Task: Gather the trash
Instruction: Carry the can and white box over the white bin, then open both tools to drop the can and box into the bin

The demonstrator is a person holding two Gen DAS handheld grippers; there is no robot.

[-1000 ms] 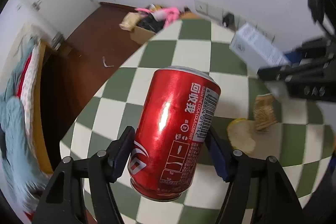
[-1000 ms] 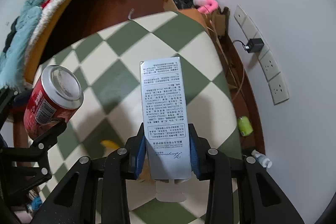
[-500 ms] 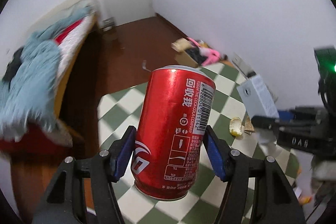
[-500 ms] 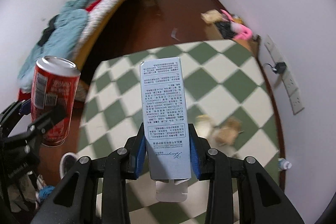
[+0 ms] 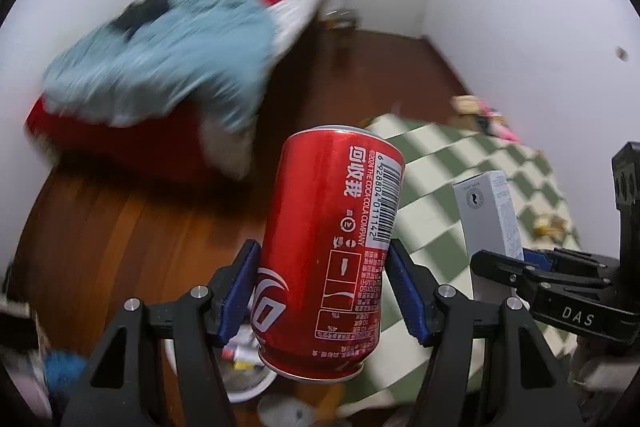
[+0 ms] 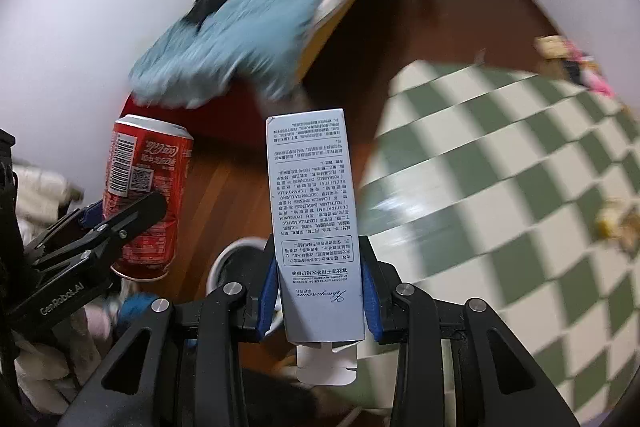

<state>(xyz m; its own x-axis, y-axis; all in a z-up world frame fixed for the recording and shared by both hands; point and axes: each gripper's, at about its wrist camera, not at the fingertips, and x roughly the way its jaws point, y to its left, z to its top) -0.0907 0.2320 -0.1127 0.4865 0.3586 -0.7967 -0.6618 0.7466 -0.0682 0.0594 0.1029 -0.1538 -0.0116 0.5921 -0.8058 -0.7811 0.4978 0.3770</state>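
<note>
Both loads have swung off the checkered table (image 6: 500, 187) toward the floor bin (image 6: 224, 259); your left gripper (image 5: 320, 291) clamps the upright red can (image 5: 332, 247), your right gripper (image 6: 320, 291) the grey carton (image 6: 312, 195), bin near-left below both.

Red soda can (image 5: 328, 251) upright, slightly tilted, grey printed carton (image 6: 316, 227) upright

Your left gripper (image 5: 324, 291): matte black angular frame, blue pads (image 5: 236, 291) inside each finger, round silver screws along the arms. Your right gripper (image 6: 320, 291): same black build, same blue pads (image 6: 269, 287). White lettering "DAS" at lower right of left view, "GenRobot.AI" at lower left of right view.
</note>
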